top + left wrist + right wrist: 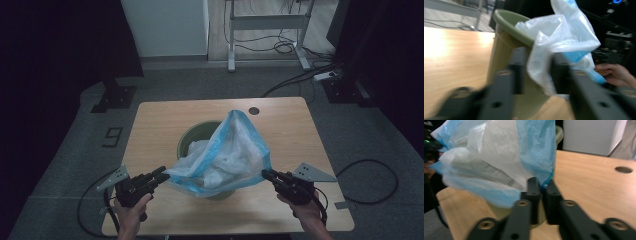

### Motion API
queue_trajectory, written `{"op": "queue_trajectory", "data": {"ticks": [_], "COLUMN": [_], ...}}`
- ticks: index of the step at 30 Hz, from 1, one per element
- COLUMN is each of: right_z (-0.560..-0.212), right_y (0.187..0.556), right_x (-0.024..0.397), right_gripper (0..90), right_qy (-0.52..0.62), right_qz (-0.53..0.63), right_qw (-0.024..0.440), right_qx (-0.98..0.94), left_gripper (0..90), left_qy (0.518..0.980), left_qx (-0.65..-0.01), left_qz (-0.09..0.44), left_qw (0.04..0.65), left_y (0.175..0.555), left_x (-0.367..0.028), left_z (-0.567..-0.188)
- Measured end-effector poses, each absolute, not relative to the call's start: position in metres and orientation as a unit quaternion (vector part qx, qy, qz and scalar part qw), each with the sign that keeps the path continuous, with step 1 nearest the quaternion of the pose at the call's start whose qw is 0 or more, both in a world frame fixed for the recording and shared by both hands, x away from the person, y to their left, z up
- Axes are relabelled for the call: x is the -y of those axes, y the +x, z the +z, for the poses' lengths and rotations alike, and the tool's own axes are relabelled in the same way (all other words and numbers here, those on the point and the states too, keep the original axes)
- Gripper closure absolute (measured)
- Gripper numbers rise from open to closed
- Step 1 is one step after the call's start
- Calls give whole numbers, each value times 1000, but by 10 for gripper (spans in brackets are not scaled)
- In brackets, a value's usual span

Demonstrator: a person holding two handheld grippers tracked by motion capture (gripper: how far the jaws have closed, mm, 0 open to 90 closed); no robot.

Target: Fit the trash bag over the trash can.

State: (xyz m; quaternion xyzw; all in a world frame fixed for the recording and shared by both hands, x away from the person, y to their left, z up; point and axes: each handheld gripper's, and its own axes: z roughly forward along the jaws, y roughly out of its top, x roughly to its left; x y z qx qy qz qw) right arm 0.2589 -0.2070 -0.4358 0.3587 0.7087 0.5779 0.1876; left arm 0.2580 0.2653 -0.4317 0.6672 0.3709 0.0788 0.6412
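Left gripper point(162, 174) jaws apart around bag point(230, 155) edge, right gripper point(266, 174) pinching opposite edge, bag stretched over green bin point(192, 136), wooden table point(155, 125)

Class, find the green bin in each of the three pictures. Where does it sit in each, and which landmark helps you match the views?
High view: the bin stands at the table's middle, mostly covered by the bag.
Left gripper view: centre, rim at upper left, bag draped to its right.
Right gripper view: low centre, a strip beneath the bag, beside the jaws.
Shared landmark: the white-and-blue bag.
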Motion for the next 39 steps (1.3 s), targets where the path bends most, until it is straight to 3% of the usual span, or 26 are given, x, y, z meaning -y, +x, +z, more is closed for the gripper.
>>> {"op": "queue_trajectory", "data": {"ticks": [3,8,15,21,28,32,34,39], "right_z": [-430,-421,-417,-414,-411,-408,-408,-408], "right_y": [258,254,254,254,256,255,256,256], "right_x": [206,206,207,204,202,203,204,204], "right_gripper": [710,607,623,608,610,610,610,611], "right_qy": [350,338,341,336,333,333,333,334], "right_qz": [581,596,596,594,595,597,596,595], "right_qw": [193,201,211,223,224,225,226,227], "right_qx": [-709,-700,-695,-696,-696,-695,-695,-695], "left_gripper": [441,312,226,239,302,364,449,777], "left_qy": [680,695,720,740,803,814,816,806], "left_qx": [-356,-329,-298,-274,-256,-253,-264,-289], "left_qz": [103,119,128,119,99,96,98,89], "left_qw": [632,628,613,602,528,513,505,510], "left_y": [253,247,247,259,286,287,288,294], "left_x": [-261,-253,-241,-221,-182,-174,-172,-176], "left_z": [-413,-387,-361,-348,-344,-354,-360,-365]}}
